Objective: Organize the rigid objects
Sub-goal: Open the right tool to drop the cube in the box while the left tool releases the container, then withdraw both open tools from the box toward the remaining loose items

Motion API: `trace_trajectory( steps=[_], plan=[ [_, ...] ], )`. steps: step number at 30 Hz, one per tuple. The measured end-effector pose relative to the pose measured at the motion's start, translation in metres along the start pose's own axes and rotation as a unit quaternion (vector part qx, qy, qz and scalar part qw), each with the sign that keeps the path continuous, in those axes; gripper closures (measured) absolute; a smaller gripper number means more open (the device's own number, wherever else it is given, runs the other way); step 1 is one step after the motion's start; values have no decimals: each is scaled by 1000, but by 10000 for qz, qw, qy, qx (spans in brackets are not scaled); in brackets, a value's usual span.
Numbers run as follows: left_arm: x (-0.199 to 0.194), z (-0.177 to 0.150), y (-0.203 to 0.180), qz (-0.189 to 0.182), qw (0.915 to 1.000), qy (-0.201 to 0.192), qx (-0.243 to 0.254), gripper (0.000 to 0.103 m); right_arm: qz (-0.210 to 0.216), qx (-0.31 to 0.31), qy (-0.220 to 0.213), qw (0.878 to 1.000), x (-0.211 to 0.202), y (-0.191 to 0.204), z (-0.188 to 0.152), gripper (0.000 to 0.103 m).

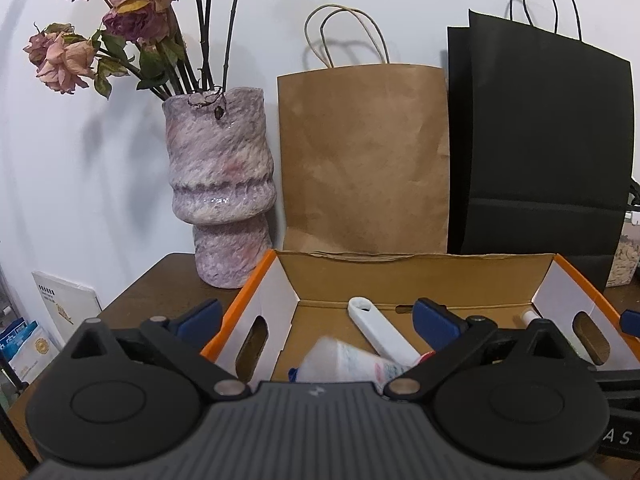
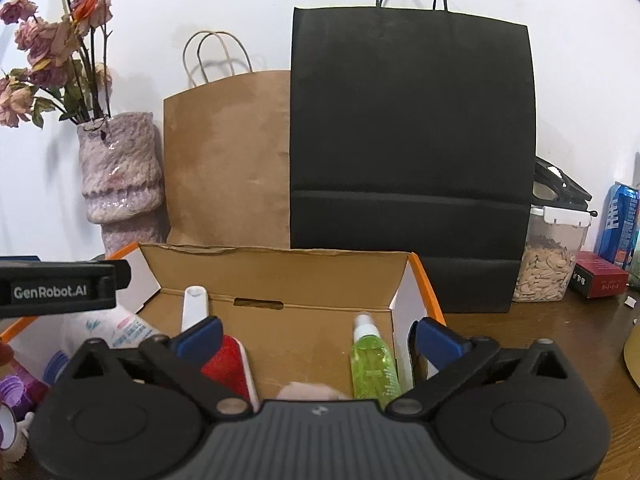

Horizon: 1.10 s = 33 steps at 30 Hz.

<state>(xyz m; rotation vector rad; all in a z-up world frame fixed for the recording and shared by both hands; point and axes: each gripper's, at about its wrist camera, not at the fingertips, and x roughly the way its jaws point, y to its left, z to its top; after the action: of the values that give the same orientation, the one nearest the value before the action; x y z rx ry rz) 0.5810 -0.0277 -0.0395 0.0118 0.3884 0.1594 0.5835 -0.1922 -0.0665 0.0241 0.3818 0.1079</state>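
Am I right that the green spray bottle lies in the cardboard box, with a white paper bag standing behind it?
Not quite. In the right wrist view the green spray bottle does lie in the cardboard box, but the bag behind it is a black paper bag, not white.

Left gripper (image 1: 318, 318), jaws wide, above cardboard box (image 1: 420, 276) with white tool (image 1: 380, 330)

Dark brown wooden table (image 2: 560, 332). Along its back edge: mottled pink ceramic vase (image 1: 220, 184) at left corner, brown paper bag (image 1: 364, 160), black paper bag (image 2: 412, 152), clear plastic tub of seeds (image 2: 548, 264), red box (image 2: 598, 280), blue can (image 2: 618, 224). Open orange-rimmed cardboard box (image 2: 280, 276) nearer the front.
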Motion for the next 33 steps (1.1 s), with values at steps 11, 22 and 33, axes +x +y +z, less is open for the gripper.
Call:
trace_trajectory(
  steps=[11, 22, 33],
  plan=[
    [-4, -1, 3, 29, 10000, -14, 21, 0, -58, 13, -41, 10000, -2, 0, -2, 0],
    [-20, -7, 13, 60, 9999, -44, 75, 0, -25, -27, -234, 9997, -25, 1, -9, 0],
    [-51, -19, 33, 39, 9999, -131, 92, 0, -62, 18, -425, 9991, -64, 6, -22, 0]
  ],
)
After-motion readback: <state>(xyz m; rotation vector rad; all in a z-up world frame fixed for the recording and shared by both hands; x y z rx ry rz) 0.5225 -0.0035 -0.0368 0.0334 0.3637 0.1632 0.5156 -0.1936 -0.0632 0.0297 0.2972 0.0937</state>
